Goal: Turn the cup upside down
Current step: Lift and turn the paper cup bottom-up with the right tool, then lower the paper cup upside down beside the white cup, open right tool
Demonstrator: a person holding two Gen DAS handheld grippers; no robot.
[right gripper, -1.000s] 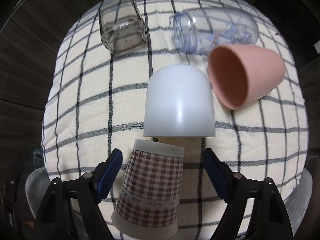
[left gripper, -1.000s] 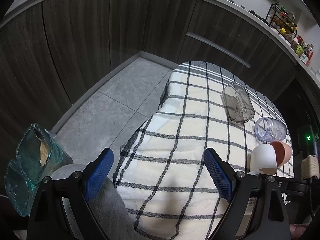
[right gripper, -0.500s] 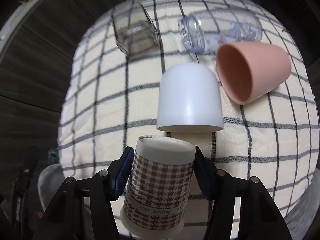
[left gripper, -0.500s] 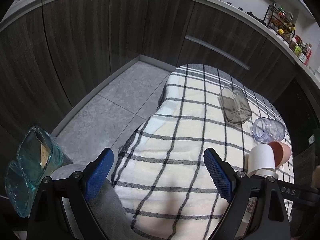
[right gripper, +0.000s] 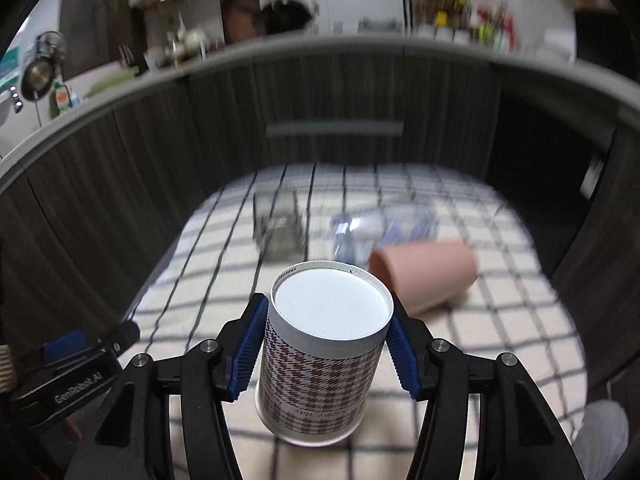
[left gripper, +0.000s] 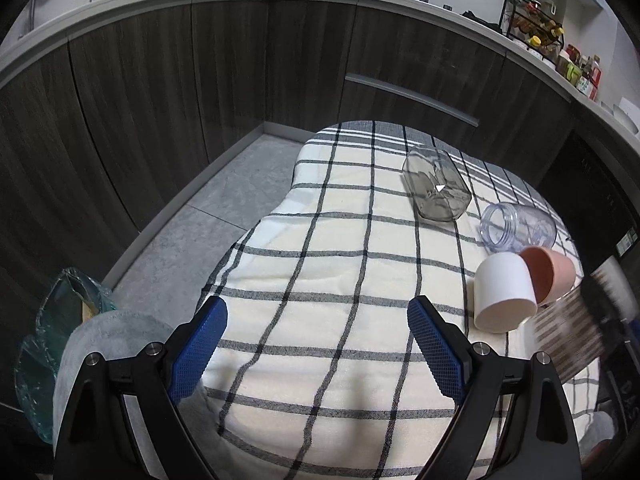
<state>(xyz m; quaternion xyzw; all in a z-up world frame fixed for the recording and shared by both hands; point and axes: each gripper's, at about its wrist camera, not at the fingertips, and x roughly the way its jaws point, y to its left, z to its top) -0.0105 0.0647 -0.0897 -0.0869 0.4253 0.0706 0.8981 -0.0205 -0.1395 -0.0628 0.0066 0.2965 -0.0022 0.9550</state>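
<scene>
My right gripper (right gripper: 326, 344) is shut on a brown houndstooth paper cup (right gripper: 320, 356), held above the checked cloth (right gripper: 208, 280); the cup's white closed base faces the camera and its rim points down. The same cup shows blurred at the right edge of the left wrist view (left gripper: 568, 336). My left gripper (left gripper: 316, 344) is open and empty over the near part of the cloth (left gripper: 340, 272). A white cup (left gripper: 502, 292) lies on its side beside a pink cup (left gripper: 550, 272), which also lies on its side (right gripper: 424, 276).
A smoky glass jar (left gripper: 438, 190) and a clear plastic jar (left gripper: 516, 226) lie on the cloth's far side. Dark wood cabinets (left gripper: 240, 80) ring the table. A grey towel (left gripper: 104, 344) and a teal bag (left gripper: 60, 320) sit at the left.
My right gripper closed on the houndstooth cup, lifted it off the cloth and tilted up toward the cabinets. The left gripper stayed open, its view rising slightly.
</scene>
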